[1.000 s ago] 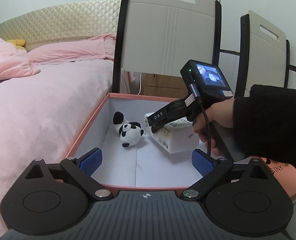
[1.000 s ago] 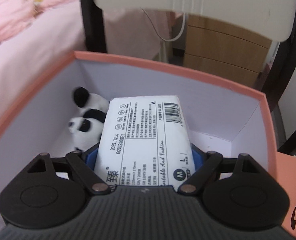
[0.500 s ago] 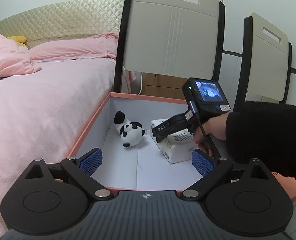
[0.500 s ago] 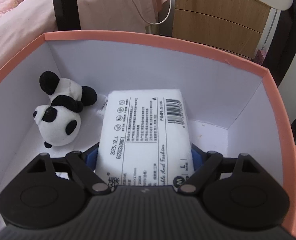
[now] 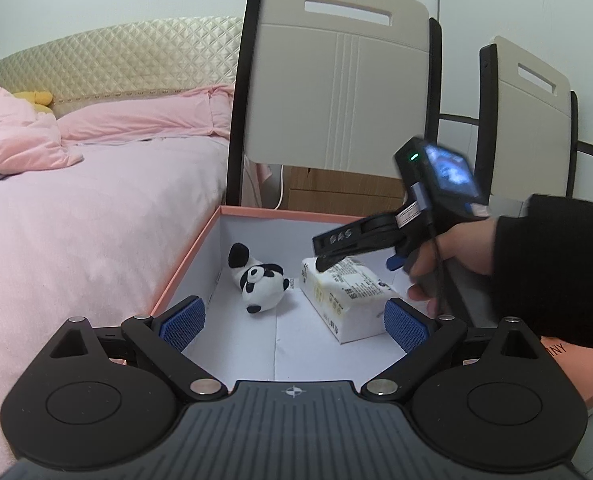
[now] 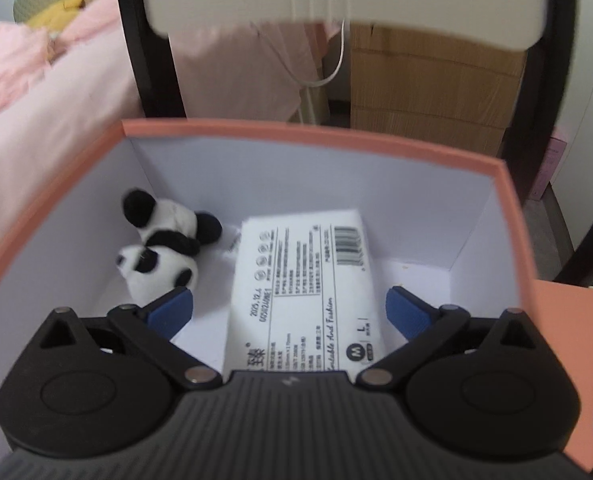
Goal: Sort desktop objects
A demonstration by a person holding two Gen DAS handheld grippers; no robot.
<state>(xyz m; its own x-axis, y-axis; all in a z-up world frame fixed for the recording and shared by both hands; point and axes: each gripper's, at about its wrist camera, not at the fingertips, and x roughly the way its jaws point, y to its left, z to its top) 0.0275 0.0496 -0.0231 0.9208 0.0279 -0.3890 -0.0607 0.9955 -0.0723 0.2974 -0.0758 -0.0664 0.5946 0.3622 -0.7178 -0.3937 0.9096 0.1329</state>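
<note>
A white tissue pack [image 6: 308, 280] with black print lies on the floor of the pink-rimmed white box [image 6: 296, 136], beside a panda plush [image 6: 160, 252]. My right gripper [image 6: 288, 312] hovers just above the pack. Its jaws are opening and the blue pads [image 6: 408, 312] stand clear of the pack's sides. In the left wrist view the same pack [image 5: 348, 300] and panda [image 5: 260, 280] lie in the box [image 5: 184, 264]. There my right gripper [image 5: 336, 252] slants down over the pack. My left gripper [image 5: 292, 324] is open at the box's near edge with nothing between its pads.
A pink bed [image 5: 76, 220] runs along the left of the box. Two cream chairs with black frames [image 5: 344, 80] stand behind it, and a wooden cabinet [image 6: 432, 92] shows under the seat. A pink lid [image 6: 568, 360] lies to the right. A person's hand in a black sleeve [image 5: 556, 260] holds my right gripper.
My right gripper let go of the tissue pack, which now rests on the box floor, and it has lifted and drawn back a little. My left gripper has stayed in place.
</note>
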